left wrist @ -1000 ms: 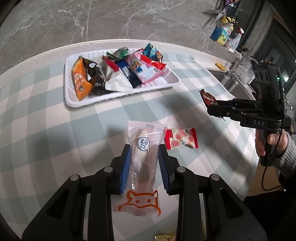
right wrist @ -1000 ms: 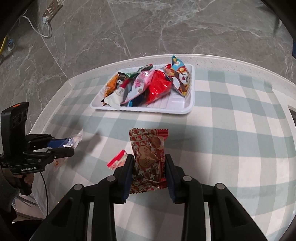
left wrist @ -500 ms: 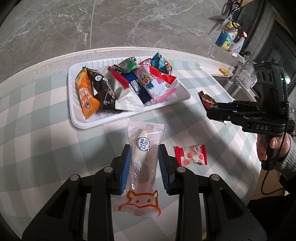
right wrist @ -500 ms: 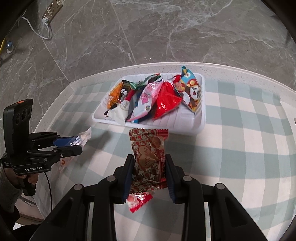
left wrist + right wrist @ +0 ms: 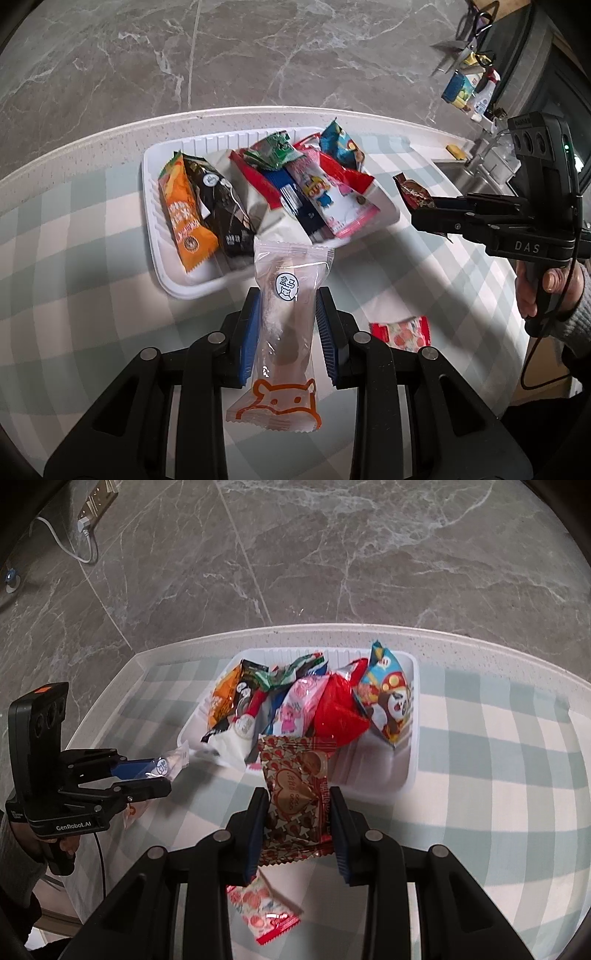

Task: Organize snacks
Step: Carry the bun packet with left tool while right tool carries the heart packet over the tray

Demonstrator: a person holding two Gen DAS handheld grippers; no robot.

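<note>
The left wrist view shows the left gripper (image 5: 287,334) clamped on a clear packet with an orange animal face (image 5: 286,325), its blue pads pressing the wrapper from both sides; from the right wrist view only the packet's tip with a round blue sticker shows, poking out beyond the jaws. The right gripper (image 5: 298,821) is closed on a brown heart-print packet (image 5: 295,797), seen whole in its own view but only as a dark corner (image 5: 412,190) in the other. Both packets hang above the near edge of the white tray (image 5: 151,221), which sits on the checked tablecloth (image 5: 74,295) and is heaped with snacks: an orange bag (image 5: 184,218), a black one (image 5: 221,210), a pink cartoon pack (image 5: 332,199), a blue panda pack (image 5: 388,701) at the right end. A small red strawberry-print packet (image 5: 264,910) lies on the cloth below the right gripper, apart from the tray. Only the left view shows a sink and tap (image 5: 484,155) beyond the table's right corner, with bottles (image 5: 465,88) behind. The tray's far rim lies near the table edge; bare tray floor shows at its near right corner (image 5: 376,771).
</note>
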